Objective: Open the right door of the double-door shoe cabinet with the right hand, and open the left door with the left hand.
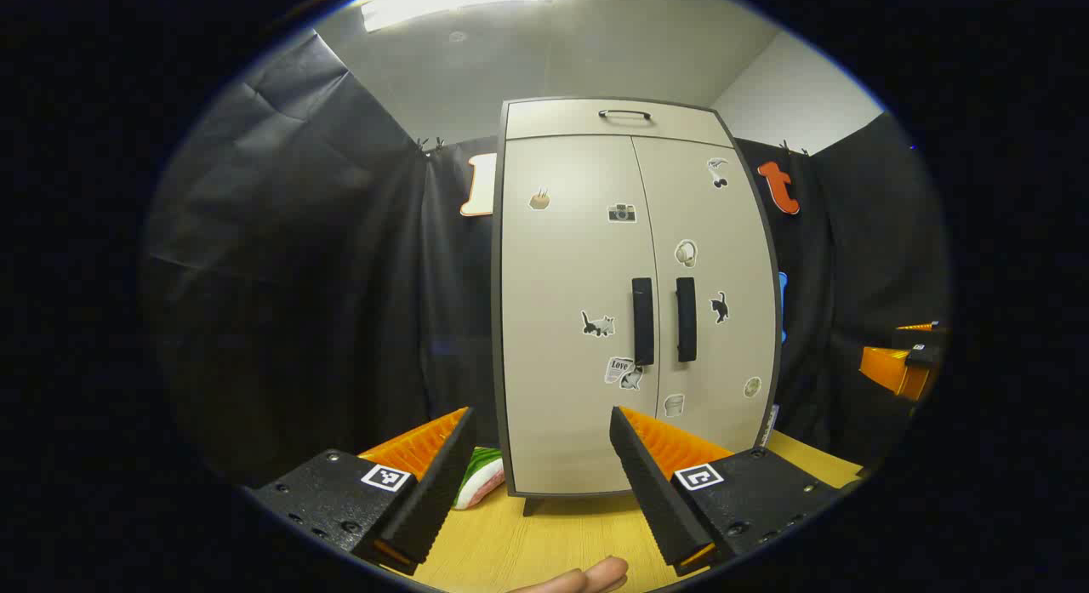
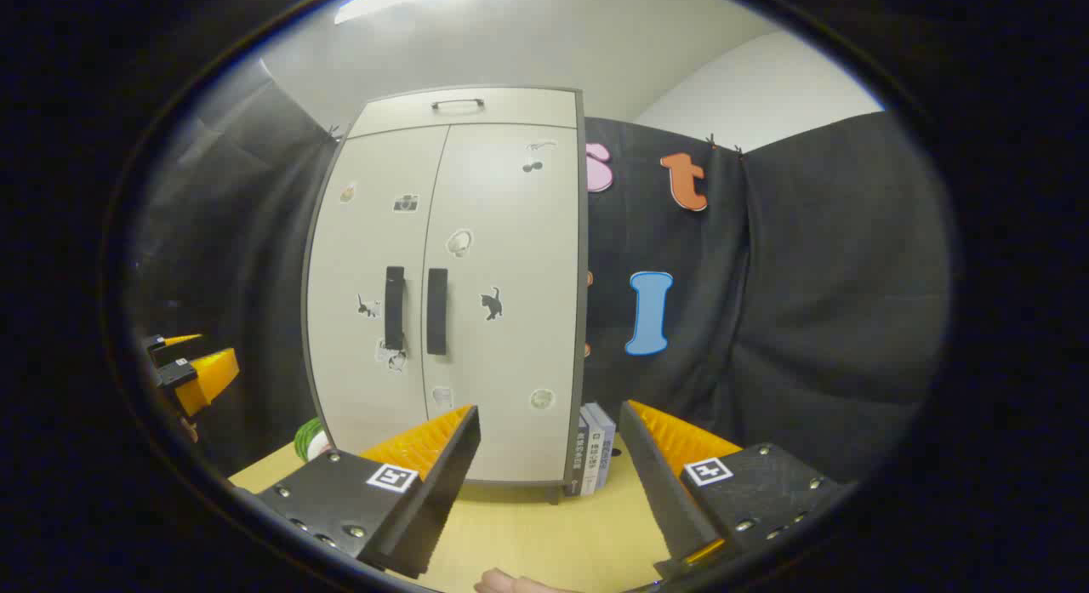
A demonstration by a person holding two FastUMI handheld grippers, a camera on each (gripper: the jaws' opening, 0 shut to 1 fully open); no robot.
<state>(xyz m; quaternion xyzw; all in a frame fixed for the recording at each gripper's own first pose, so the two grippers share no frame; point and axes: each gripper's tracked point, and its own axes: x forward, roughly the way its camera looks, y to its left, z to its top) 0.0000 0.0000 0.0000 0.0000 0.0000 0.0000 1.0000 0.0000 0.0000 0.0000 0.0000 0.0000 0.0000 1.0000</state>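
Orange-ribbed fingers are standing wide apart on both tools: my left gripper (image 1: 540, 482) and my right gripper (image 2: 549, 482) are each gaping with nothing between the jaws, hovering over the pale wooden tabletop (image 1: 544, 533). Farther out at twelve o'clock the shoe cabinet (image 1: 634, 304) is sitting on that tabletop with both doors closed flush. Its left door handle (image 1: 643, 321) and right door handle (image 2: 436, 310) are lying side by side along the centre seam, well apart from either tool. I am judging this as the approach, with neither door started. Next, I am thinking the right gripper needs to travel toward eleven o'clock, straddle the right door handle, close on it and pull outward.
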